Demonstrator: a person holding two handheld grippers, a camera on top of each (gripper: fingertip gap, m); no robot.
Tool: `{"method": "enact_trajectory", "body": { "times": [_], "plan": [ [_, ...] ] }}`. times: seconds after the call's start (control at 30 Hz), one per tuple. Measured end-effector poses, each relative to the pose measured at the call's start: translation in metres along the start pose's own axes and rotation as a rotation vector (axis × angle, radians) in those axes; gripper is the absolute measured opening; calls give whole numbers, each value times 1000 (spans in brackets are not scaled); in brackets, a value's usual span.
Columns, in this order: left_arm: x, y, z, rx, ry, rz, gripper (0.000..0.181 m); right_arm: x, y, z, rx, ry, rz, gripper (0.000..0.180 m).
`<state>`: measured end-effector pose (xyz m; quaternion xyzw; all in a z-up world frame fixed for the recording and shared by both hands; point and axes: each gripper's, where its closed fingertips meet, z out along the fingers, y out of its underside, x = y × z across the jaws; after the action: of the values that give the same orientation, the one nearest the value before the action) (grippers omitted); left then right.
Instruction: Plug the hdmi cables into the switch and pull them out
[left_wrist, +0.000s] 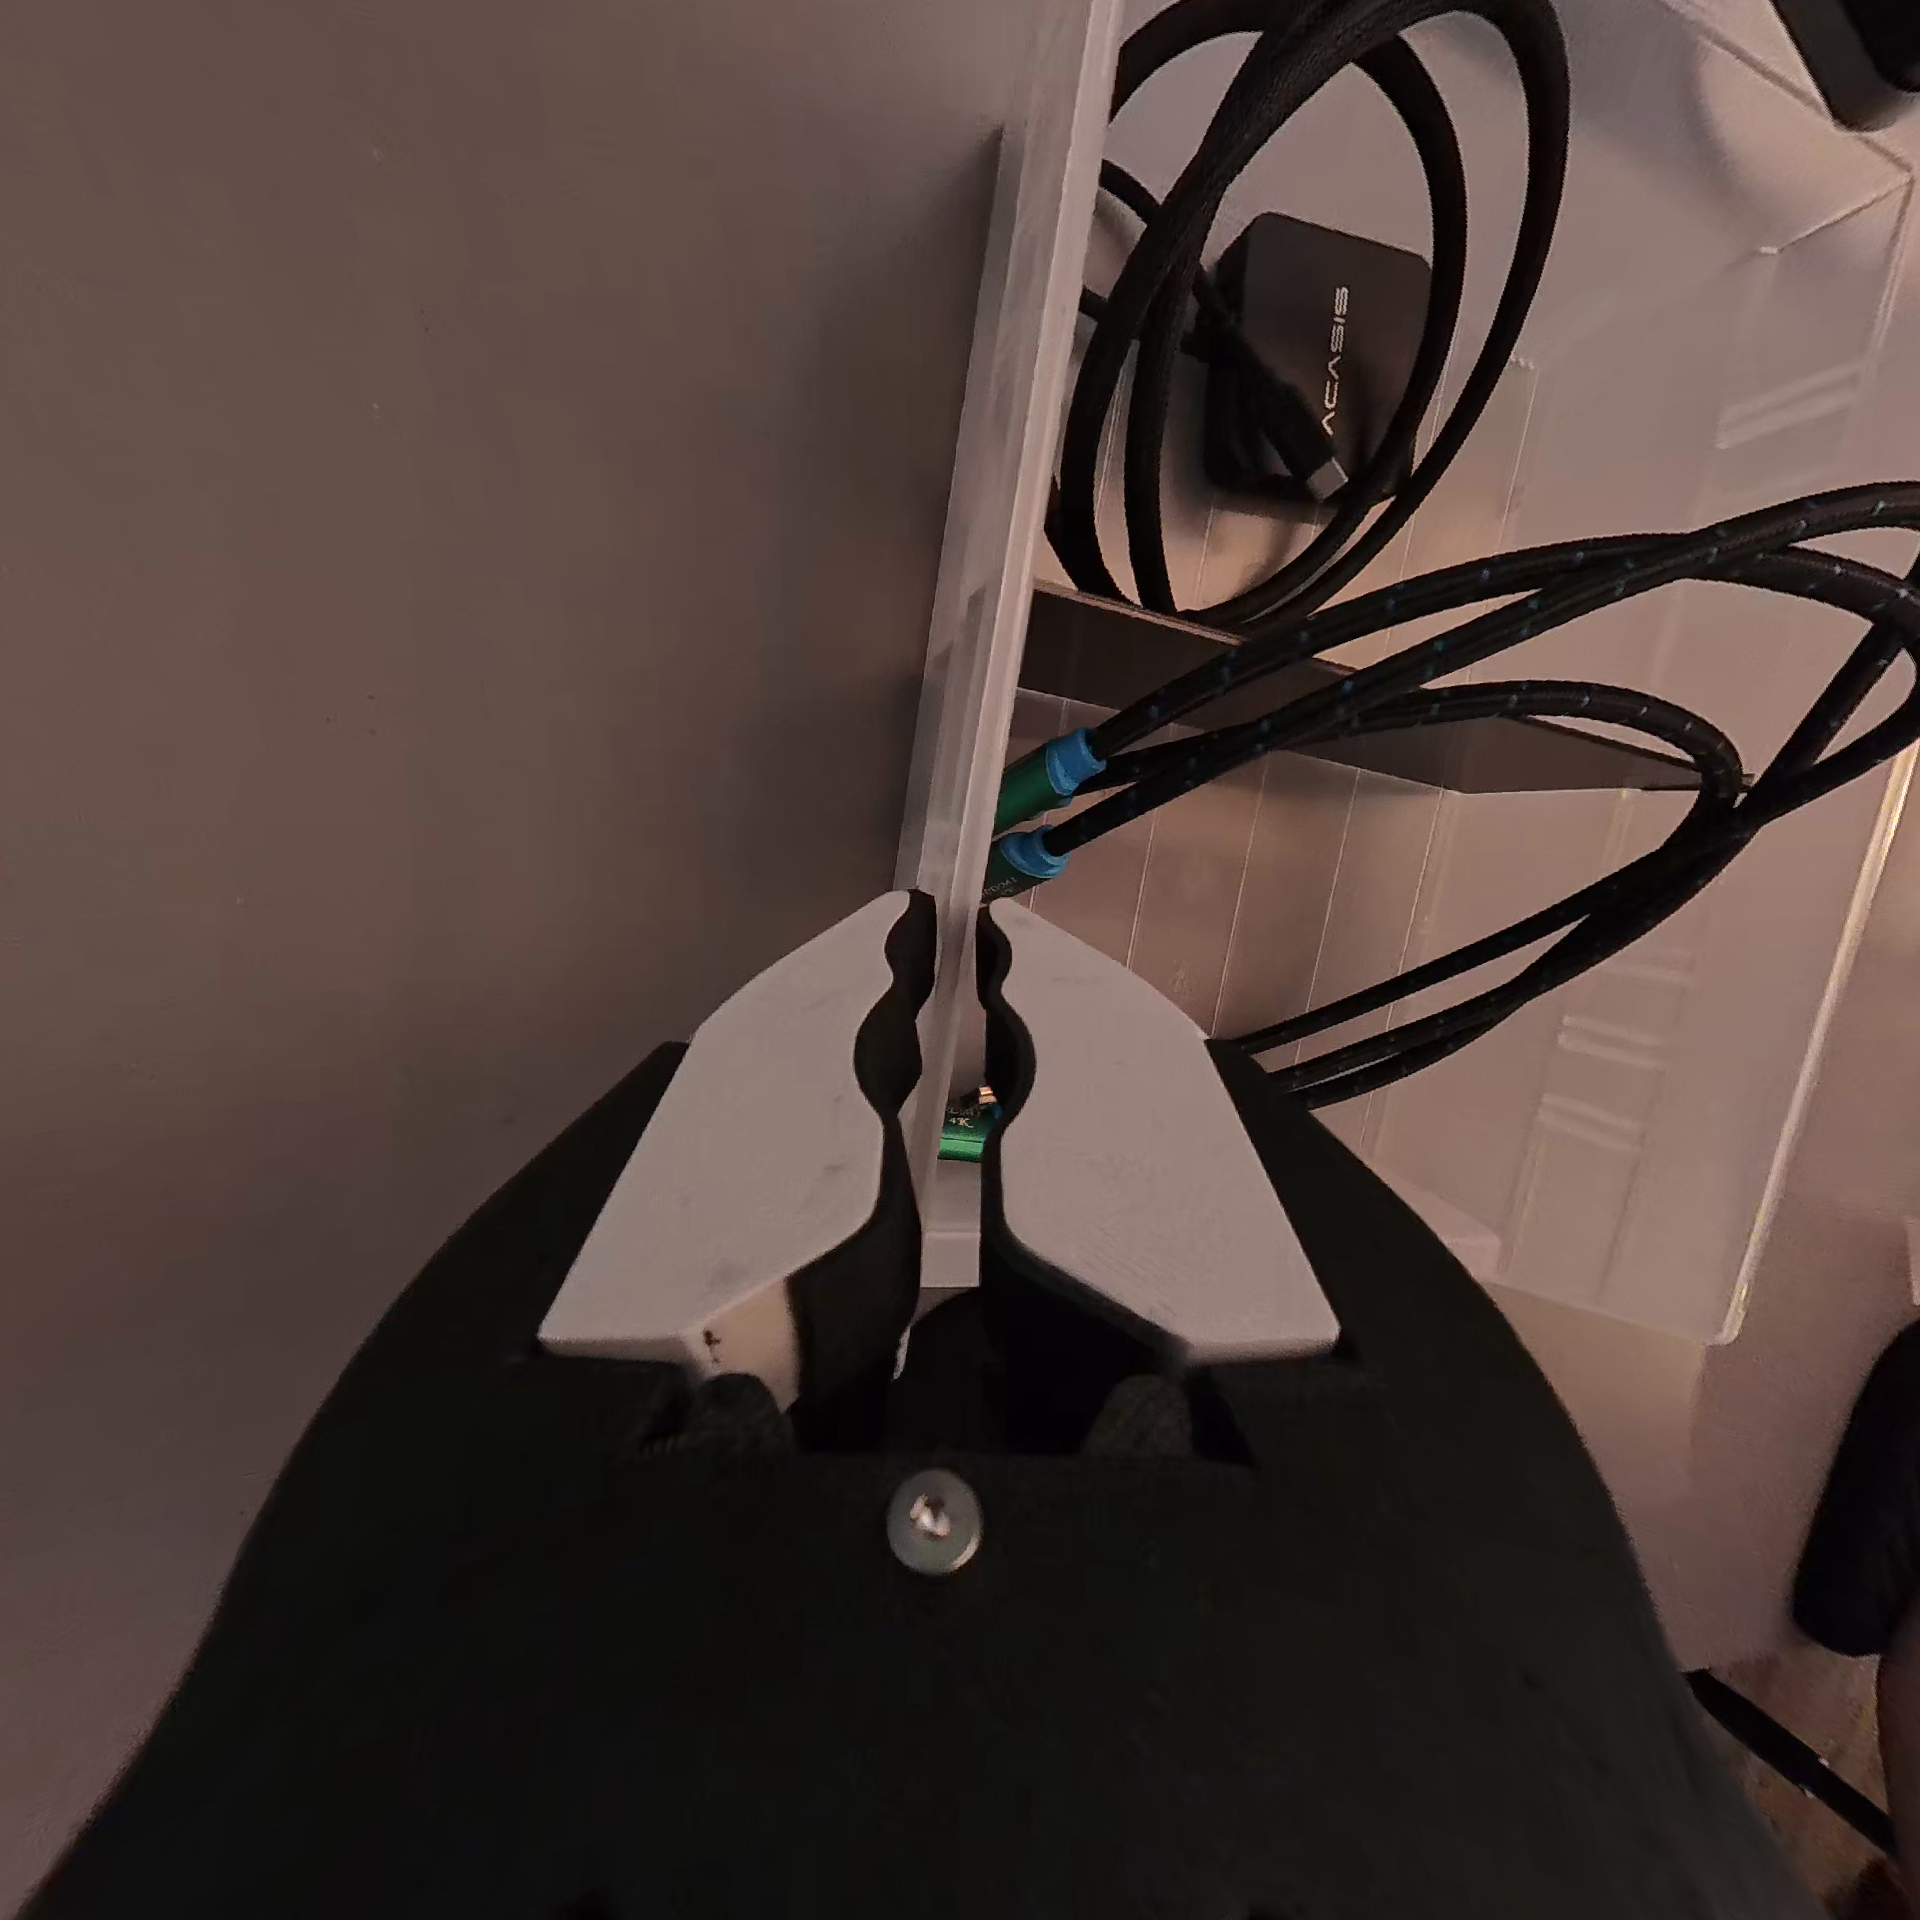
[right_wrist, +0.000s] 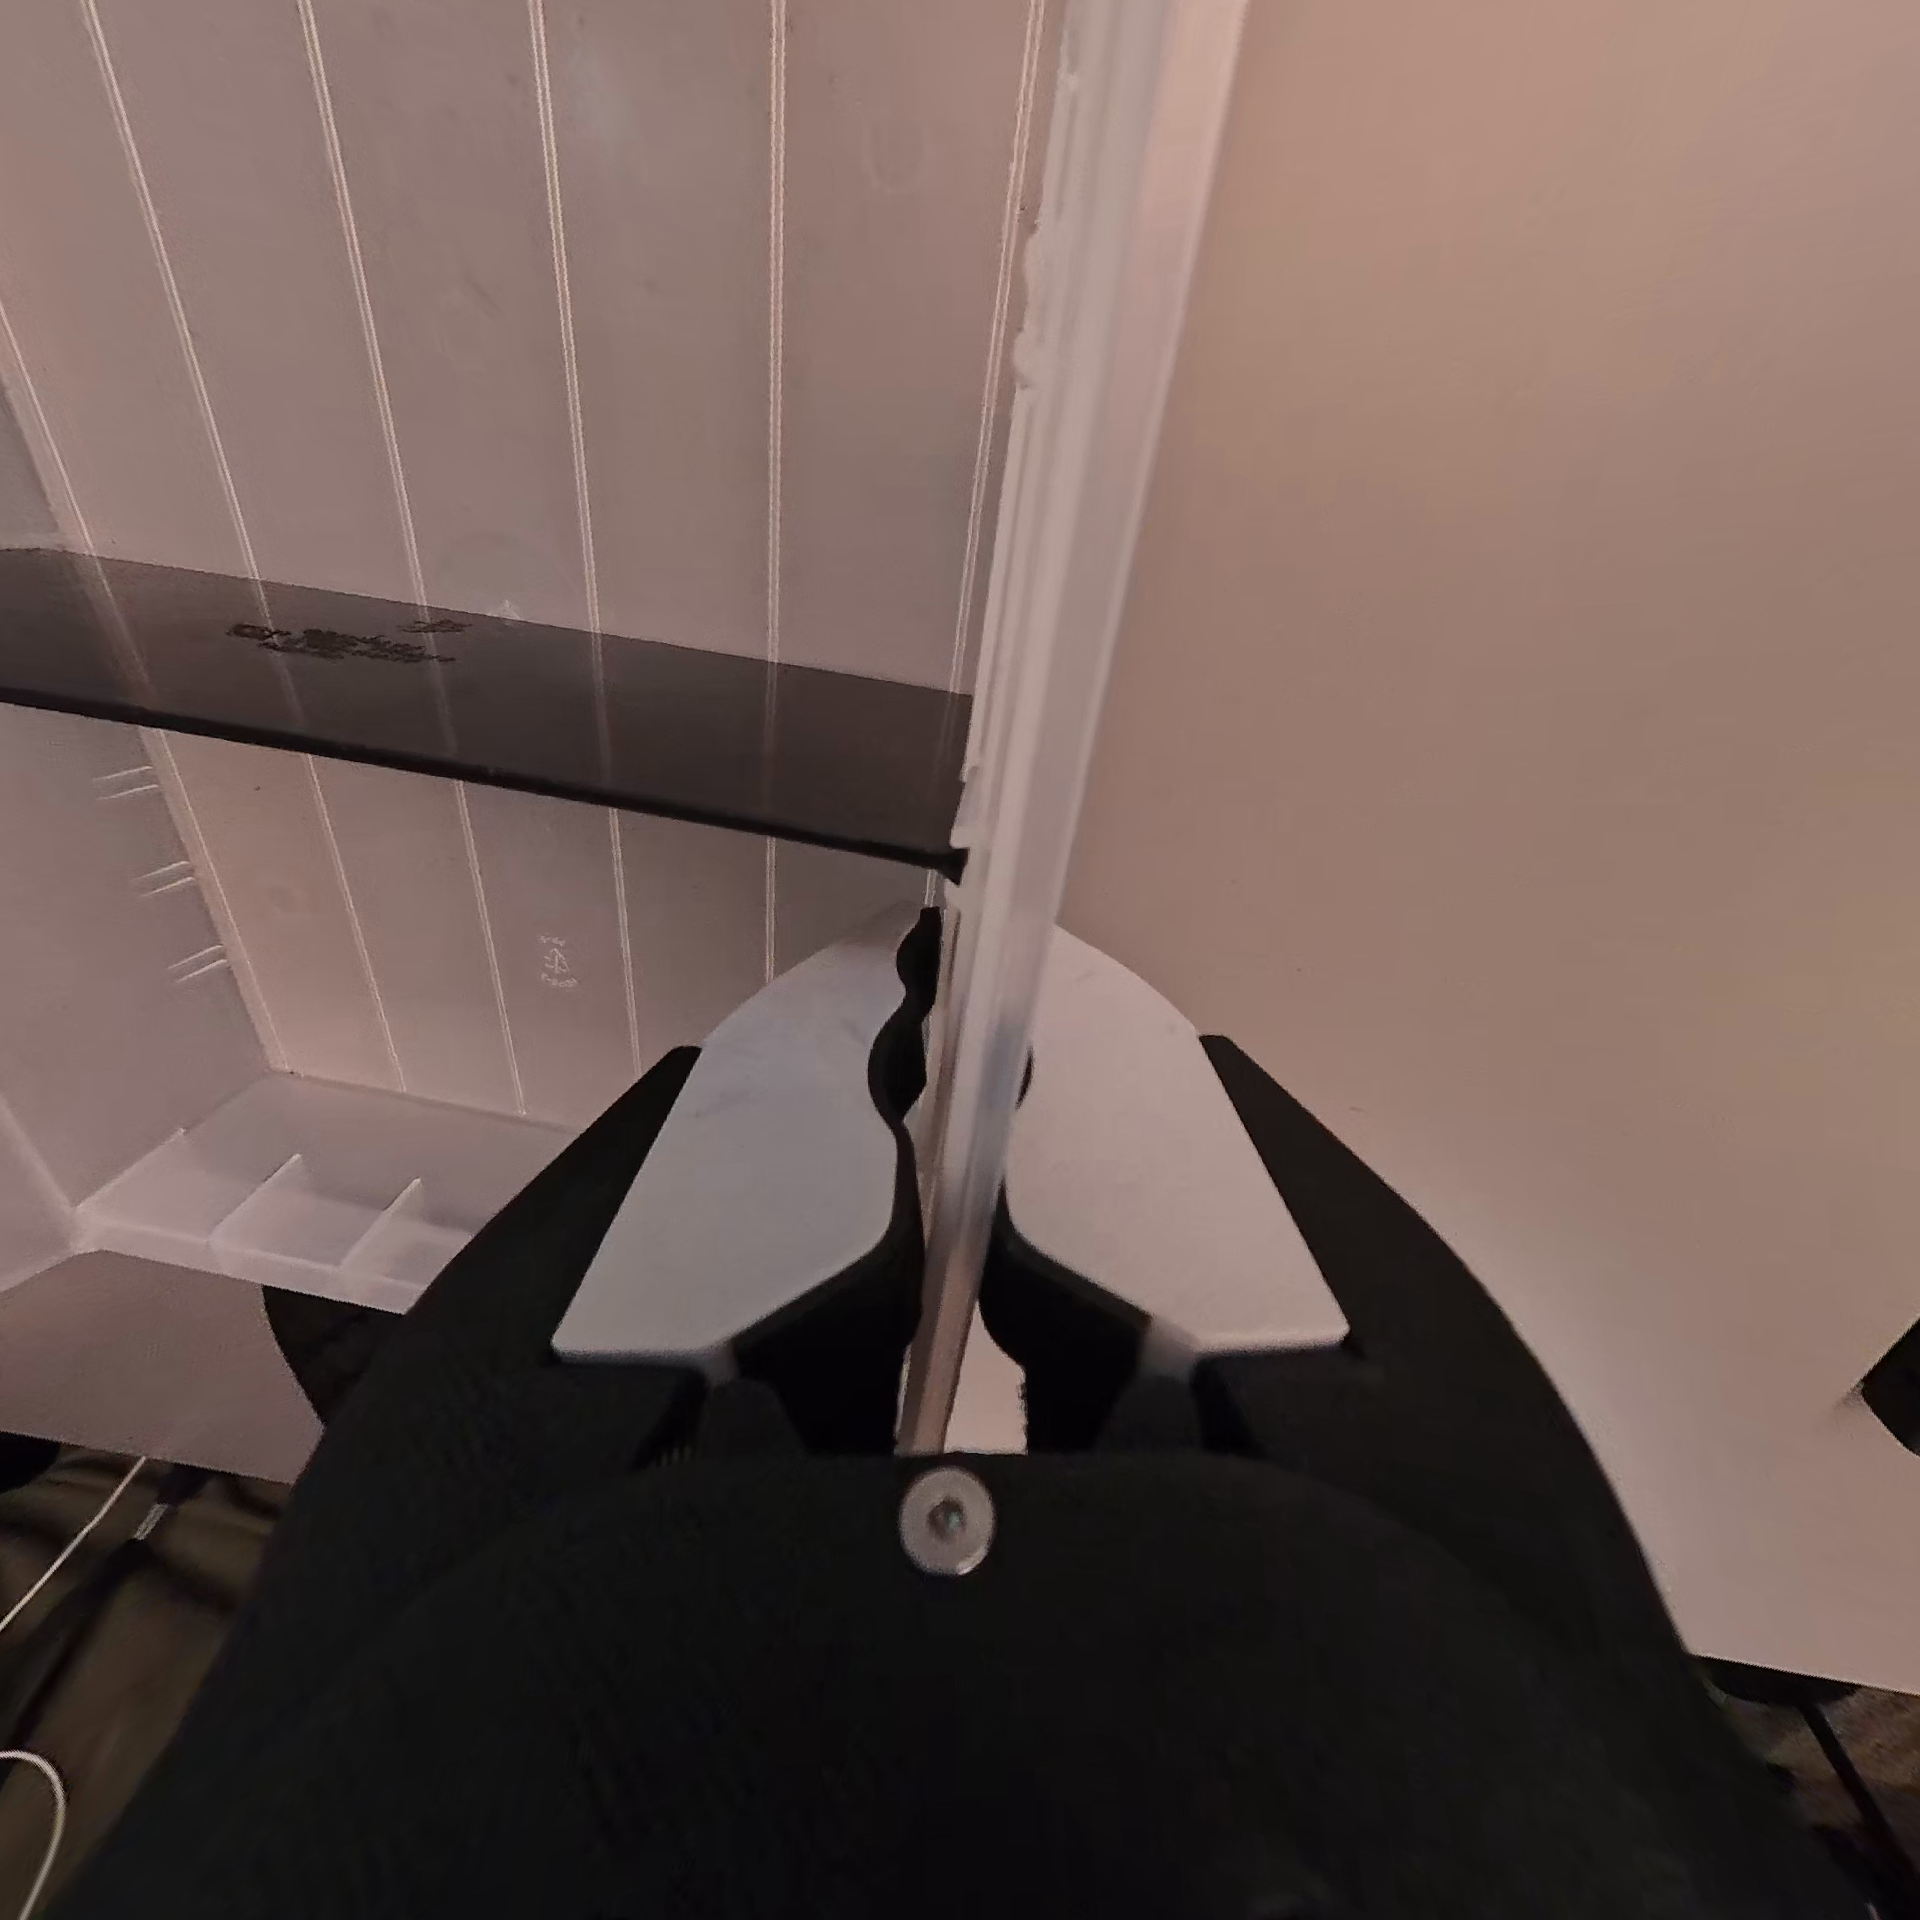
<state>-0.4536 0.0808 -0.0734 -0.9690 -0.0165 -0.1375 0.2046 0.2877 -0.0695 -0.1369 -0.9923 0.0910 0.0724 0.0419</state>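
My left gripper (left_wrist: 951, 904) is shut on the upright wall of a clear plastic box (left_wrist: 997, 520). Inside the box lie black braided hdmi cables (left_wrist: 1455, 665) with two green plugs (left_wrist: 1044, 779) beside the wall. A third green plug (left_wrist: 966, 1127) shows between my fingers, behind the wall. A small black device (left_wrist: 1309, 353) lies farther in, under a coil of black cable (left_wrist: 1455, 208). My right gripper (right_wrist: 987, 935) is shut on a wall of the clear box (right_wrist: 1049, 520). A long flat black slab (right_wrist: 520, 707) lies inside, also seen in the left wrist view (left_wrist: 1351, 717).
The box has ribbed clear walls (right_wrist: 416, 312) and a small partitioned ledge (right_wrist: 291, 1216). A pale surface (right_wrist: 1558, 623) lies outside it. A thin white wire (right_wrist: 42, 1787) runs at the lower left. A dark object (left_wrist: 1860, 1507) sits at the right edge.
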Motion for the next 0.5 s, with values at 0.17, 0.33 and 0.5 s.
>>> {"method": "enact_trajectory", "body": {
  "times": [0.17, 0.33, 0.5],
  "plan": [
    [-1, -3, 1, 18, 15, -13, 7, -1, 2, 0, 0, -5, -2, 6],
    [-3, -7, 2, 45, 22, -28, 7, 5, 6, -1, -9, -3, -3, 6],
    [-3, -6, 1, 45, 35, -29, 7, 6, 6, -1, -11, -5, -8, 6]
  ]
}}
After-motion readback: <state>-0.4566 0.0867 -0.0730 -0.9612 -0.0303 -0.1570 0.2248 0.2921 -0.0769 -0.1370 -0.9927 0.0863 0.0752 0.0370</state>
